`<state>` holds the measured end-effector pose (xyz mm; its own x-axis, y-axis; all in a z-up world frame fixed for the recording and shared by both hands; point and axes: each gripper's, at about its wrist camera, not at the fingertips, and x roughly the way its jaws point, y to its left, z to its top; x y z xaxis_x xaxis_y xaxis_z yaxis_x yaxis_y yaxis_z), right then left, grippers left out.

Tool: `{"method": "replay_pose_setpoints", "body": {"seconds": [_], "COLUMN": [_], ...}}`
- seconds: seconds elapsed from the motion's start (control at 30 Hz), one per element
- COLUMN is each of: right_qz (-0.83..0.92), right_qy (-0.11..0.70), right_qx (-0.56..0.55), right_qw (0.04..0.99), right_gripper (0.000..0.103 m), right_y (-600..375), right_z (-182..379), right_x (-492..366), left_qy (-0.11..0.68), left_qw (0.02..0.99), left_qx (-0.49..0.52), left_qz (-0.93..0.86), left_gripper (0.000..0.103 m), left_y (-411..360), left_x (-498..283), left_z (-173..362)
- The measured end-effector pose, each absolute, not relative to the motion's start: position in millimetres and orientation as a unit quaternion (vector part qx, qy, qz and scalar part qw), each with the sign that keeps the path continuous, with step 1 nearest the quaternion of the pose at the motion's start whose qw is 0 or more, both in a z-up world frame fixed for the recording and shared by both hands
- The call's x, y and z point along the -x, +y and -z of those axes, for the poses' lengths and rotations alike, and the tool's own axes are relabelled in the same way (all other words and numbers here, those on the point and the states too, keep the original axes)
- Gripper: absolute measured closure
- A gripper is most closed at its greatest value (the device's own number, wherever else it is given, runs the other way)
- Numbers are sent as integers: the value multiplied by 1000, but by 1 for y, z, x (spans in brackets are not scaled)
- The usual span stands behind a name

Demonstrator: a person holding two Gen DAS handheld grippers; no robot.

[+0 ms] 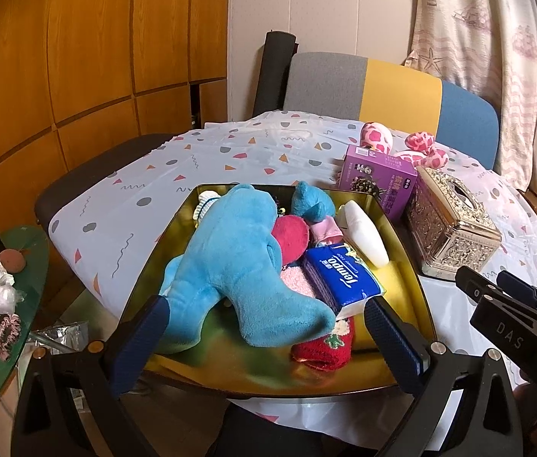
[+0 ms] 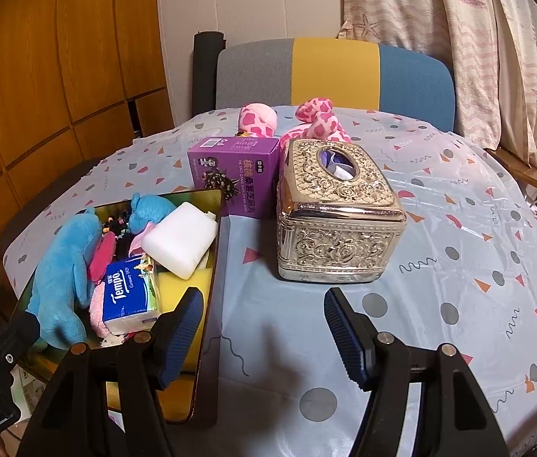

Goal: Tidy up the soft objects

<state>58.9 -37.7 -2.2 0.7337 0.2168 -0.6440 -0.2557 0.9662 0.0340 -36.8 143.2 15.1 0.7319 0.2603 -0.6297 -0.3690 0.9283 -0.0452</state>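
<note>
Where left claw [image 1: 268,327] gapes, blue plush [image 1: 238,259] between.

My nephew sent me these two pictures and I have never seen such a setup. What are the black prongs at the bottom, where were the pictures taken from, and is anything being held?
The prongs are two hand-held grasping tools, each with a camera looking along its fingers. One picture is from the left tool, the other from the right tool. On the patterned tablecloth sits a gold tray holding a blue plush toy, a Tempo tissue pack, a white sponge and a red knitted item. Beside it stand a purple box and an ornate tissue box, with a pink spotted toy behind. Both tools are open; neither holds anything.
</note>
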Motion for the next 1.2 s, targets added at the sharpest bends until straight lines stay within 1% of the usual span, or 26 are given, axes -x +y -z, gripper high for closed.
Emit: {"method": "replay_pose_setpoints", "body": {"seconds": [1.2], "right_qz": [-128], "right_qy": [350], "right_qx": [25], "right_qw": [928], "right_gripper": [36], "right_y": [-41], "right_z": [7], "right_x": [-58], "left_qy": [327], "left_qw": [924], "left_qx": [90], "left_qz": [-178], "left_gripper": [0], "left_y": [145], "left_x": [40], "left_z": [-15]}}
